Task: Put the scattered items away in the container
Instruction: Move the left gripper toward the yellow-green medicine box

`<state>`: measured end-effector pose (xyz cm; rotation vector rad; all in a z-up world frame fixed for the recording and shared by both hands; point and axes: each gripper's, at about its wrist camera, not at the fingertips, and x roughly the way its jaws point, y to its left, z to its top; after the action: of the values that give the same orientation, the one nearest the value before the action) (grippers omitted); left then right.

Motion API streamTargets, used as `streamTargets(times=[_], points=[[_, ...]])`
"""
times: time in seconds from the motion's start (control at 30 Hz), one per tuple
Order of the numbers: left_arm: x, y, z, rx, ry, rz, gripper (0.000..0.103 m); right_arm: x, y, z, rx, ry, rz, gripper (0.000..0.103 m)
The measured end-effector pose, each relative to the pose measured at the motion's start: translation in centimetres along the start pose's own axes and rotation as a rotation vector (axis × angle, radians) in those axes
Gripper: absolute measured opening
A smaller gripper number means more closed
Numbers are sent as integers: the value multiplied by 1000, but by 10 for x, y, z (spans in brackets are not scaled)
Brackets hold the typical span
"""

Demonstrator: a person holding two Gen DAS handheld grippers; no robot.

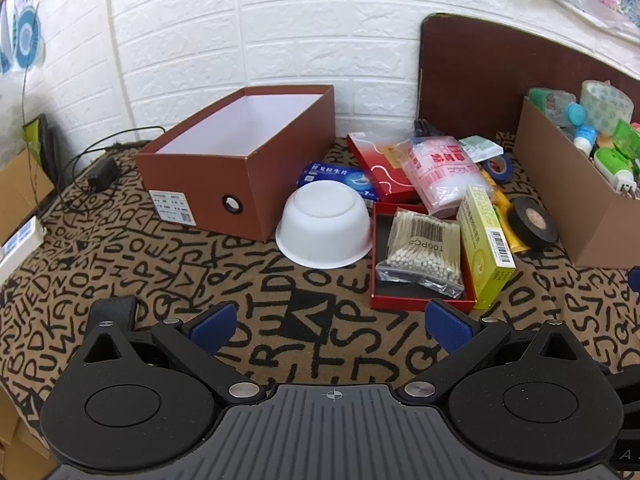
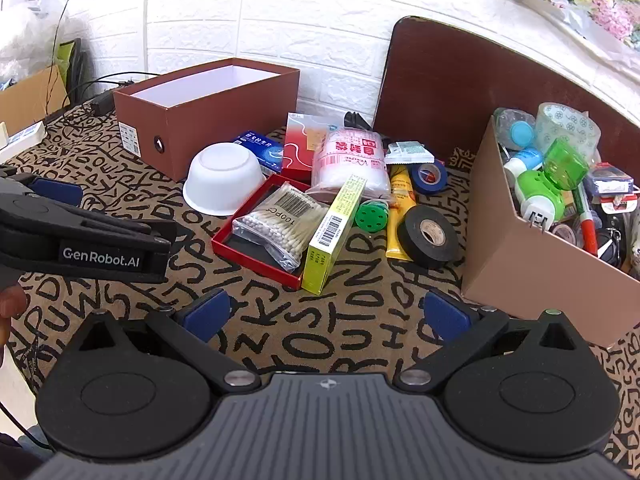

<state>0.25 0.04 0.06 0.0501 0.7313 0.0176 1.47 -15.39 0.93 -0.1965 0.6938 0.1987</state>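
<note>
An empty brown shoebox (image 1: 240,168) (image 2: 208,116) stands open at the back left. Scattered beside it lie an upturned white bowl (image 1: 324,224) (image 2: 222,176), a red tray (image 1: 420,302) with a bag of cotton swabs (image 1: 424,252) (image 2: 280,224), a yellow-green carton (image 1: 486,244) (image 2: 330,232), a pink-printed bag (image 1: 444,176) (image 2: 348,160), black tape (image 1: 534,222) (image 2: 428,230), blue tape (image 2: 430,176), a blue box (image 1: 340,180) and a green cap (image 2: 372,216). My left gripper (image 1: 328,322) is open and empty, short of the pile. My right gripper (image 2: 326,314) is open and empty too.
A tan box (image 2: 516,248) (image 1: 560,192) full of bottles and tape stands at the right. A dark headboard (image 2: 460,80) leans on the white brick wall. A charger and cable (image 1: 102,176) lie at the left. The left gripper's body (image 2: 80,236) shows at the right view's left edge.
</note>
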Motion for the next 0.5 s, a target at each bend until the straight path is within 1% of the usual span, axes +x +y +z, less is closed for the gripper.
streamTargets(times=[0.5], points=[[7, 3, 7, -14, 21, 15, 103, 10, 1, 8, -25, 15, 21, 103]])
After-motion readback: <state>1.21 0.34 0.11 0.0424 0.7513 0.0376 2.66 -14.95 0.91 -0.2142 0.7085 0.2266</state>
